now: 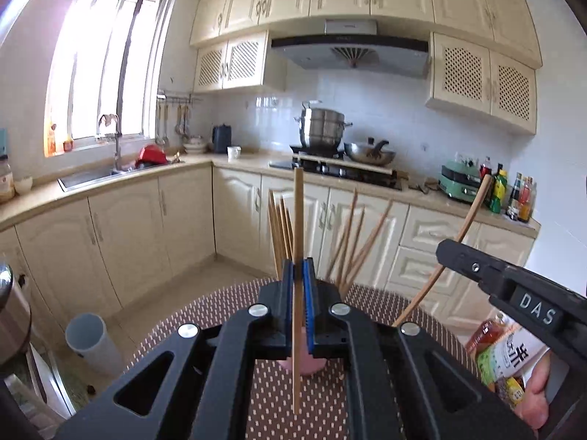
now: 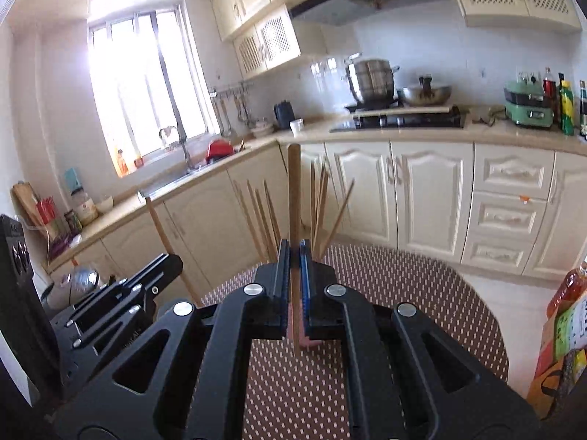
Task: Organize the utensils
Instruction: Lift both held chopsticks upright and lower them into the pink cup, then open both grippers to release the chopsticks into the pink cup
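Item: two wooden chopsticks, each standing upright and clamped. Left gripper (image 1: 298, 275) is pinching one chopstick (image 1: 298, 220); right gripper (image 2: 294, 256) is pinching the other chopstick (image 2: 293, 198). Both are hanging above the dotted tablecloth (image 1: 205, 311). Bundled chopsticks (image 1: 348, 242) are fanning out just beyond the tips, left gripper seemingly nearer; their holder is hidden.

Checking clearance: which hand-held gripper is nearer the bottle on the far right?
Right. The bottle stands off to the right of the right hand-held gripper; the left hand-held gripper is farther away, with the right one between it and the bottle.
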`<action>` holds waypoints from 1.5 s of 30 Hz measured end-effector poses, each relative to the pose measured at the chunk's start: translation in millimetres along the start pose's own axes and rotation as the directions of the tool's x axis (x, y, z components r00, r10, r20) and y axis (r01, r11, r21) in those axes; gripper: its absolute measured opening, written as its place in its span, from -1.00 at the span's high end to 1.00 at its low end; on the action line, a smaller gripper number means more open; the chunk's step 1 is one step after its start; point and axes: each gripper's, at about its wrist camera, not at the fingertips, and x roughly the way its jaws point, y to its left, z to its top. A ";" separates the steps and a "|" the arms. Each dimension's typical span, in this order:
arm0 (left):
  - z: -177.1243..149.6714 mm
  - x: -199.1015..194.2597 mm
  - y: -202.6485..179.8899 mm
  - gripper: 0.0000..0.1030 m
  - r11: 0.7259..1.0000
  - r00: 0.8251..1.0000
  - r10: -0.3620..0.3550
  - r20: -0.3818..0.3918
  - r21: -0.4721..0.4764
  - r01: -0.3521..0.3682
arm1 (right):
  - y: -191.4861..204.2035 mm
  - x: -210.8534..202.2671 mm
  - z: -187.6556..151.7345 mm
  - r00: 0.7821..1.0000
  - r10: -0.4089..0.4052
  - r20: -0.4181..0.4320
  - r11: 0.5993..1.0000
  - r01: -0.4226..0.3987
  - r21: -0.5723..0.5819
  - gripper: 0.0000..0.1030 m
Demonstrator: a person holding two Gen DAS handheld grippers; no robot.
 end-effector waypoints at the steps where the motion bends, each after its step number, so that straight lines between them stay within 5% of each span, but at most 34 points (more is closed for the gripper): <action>1: 6.9 0.1 -1.4 0.88 1.000 1.000 0.002 0.013 -0.002 -0.002 | 1.4 -0.4 6.0 1.000 0.002 0.011 1.000 -0.002 -0.003 0.89; 10: 62.5 16.7 -5.1 0.88 0.999 0.994 -0.005 0.105 -0.031 0.008 | 16.5 10.9 52.8 0.996 0.014 0.087 0.999 -0.010 -0.042 0.89; 16: 71.0 50.9 -7.2 0.88 0.999 0.996 0.003 0.089 -0.033 0.000 | 17.7 38.5 60.6 0.996 0.007 0.091 0.999 -0.002 -0.054 0.89; 34: 0.2 139.2 21.8 0.88 0.998 0.993 0.030 -0.111 -0.046 -0.035 | -0.5 135.1 1.0 0.989 -0.025 -0.149 0.999 0.020 -0.036 0.89; 45: -25.2 131.2 25.8 0.83 0.999 0.995 0.037 -0.097 -0.033 -0.041 | -5.1 149.8 -27.3 0.967 -0.004 -0.254 1.000 -0.001 -0.018 0.87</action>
